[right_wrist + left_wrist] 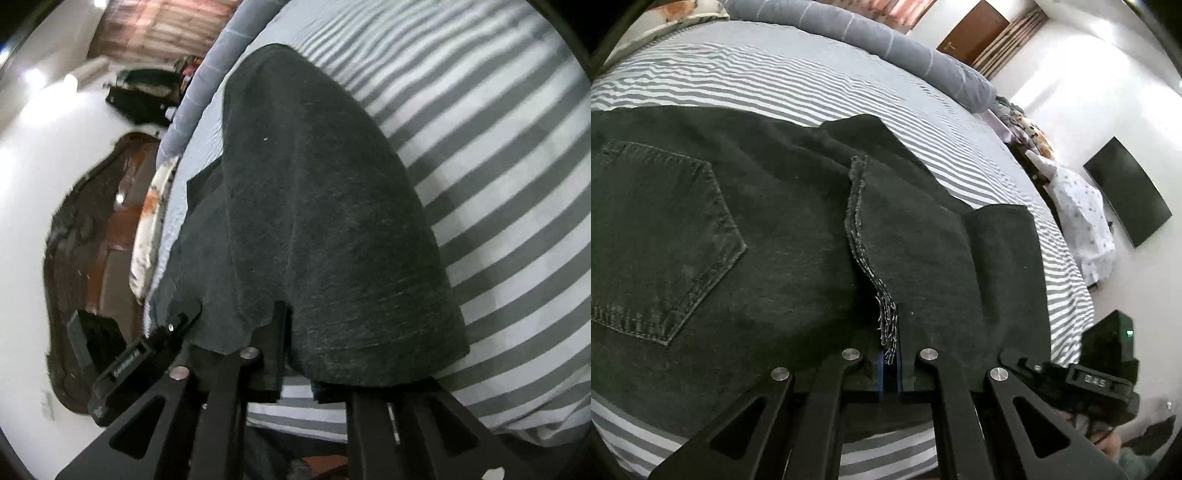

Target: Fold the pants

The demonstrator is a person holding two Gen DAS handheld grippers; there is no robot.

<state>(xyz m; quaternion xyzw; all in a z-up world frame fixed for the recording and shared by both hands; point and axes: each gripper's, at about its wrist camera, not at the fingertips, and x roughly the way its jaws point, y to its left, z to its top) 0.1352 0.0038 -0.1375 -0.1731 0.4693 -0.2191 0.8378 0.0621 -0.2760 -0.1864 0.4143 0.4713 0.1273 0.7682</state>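
Right now the pants (757, 236), dark grey denim, lie spread on the bed (798, 74), which has a grey-and-white striped sheet. From the left wrist view a back pocket (661, 236) faces up on the left, and a frayed hem (864, 236) runs down the middle of the cloth towards the camera. The left gripper (890, 354) is clenched on that hem: its jaws stand almost together with the frayed edge pinched between them. To the right of the hem a rolled fold (1004, 258) of the same denim sits near the bed's edge. The other tool's black body shows at the lower right of this view, just beside the fold.

Seen from the right wrist, the right gripper (295, 354) has denim draped over and between its fingers, and a broad hump of the pants (314, 203) rises ahead of it off the striped sheet (509, 184). Cloth covers the right finger, so I cannot tell for sure whether this gripper is clamped on the fabric.

A grey duvet (886, 40) is bunched along the far side of the bed. Beyond it stand a brown door (975, 37) and a dark screen (1126, 192) on the white wall.
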